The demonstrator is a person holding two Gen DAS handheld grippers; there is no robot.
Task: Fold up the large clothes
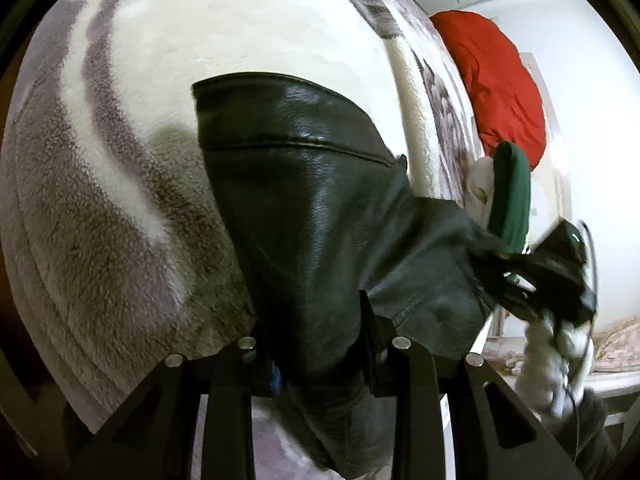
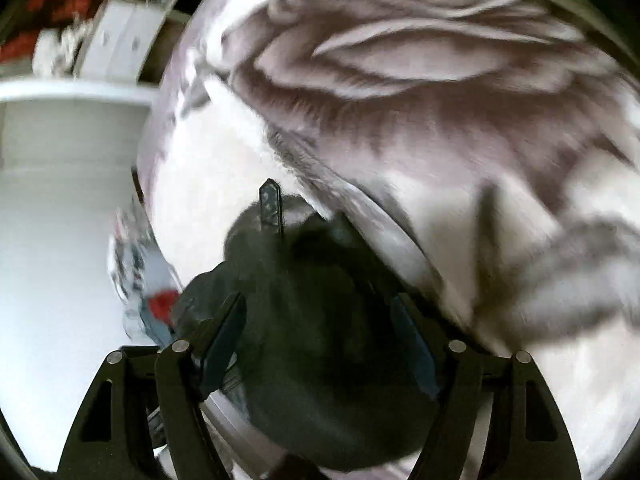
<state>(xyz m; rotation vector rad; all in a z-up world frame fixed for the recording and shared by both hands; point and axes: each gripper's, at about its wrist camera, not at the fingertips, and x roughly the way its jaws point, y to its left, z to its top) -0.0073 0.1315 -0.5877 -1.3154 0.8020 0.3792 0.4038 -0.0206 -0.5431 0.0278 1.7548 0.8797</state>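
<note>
Nearest the lens in the left wrist view, the left gripper (image 1: 316, 340) is clamped on a fold of the black leather jacket (image 1: 304, 184); the leather bunches between its fingers (image 1: 366, 320) and spills down past them toward the camera. From there the jacket rises as a glossy panel with a stitched seam across it, then stretches to the right as a duller, taut span toward the right gripper (image 1: 520, 268), which we see holding the far end. A gloved hand (image 1: 560, 344) (pale, knitted-looking) sits behind that gripper, with a green sleeve (image 1: 512, 192) above it.

In the right wrist view, the right gripper (image 2: 320, 344) has its fingers (image 2: 226, 340) spread fairly wide, with a dark bundle of jacket (image 2: 320, 320) filling the space between them; the frame is blurred, so we cannot tell how firmly the pads bear on it. A narrow dark tab (image 2: 271, 208) sticks up from the bundle.

Beneath the jacket lies a plush blanket (image 1: 120, 200), cream with grey-purple swirls. Beyond its edge we note a red cushion (image 1: 492, 84) against a white wall.
</note>
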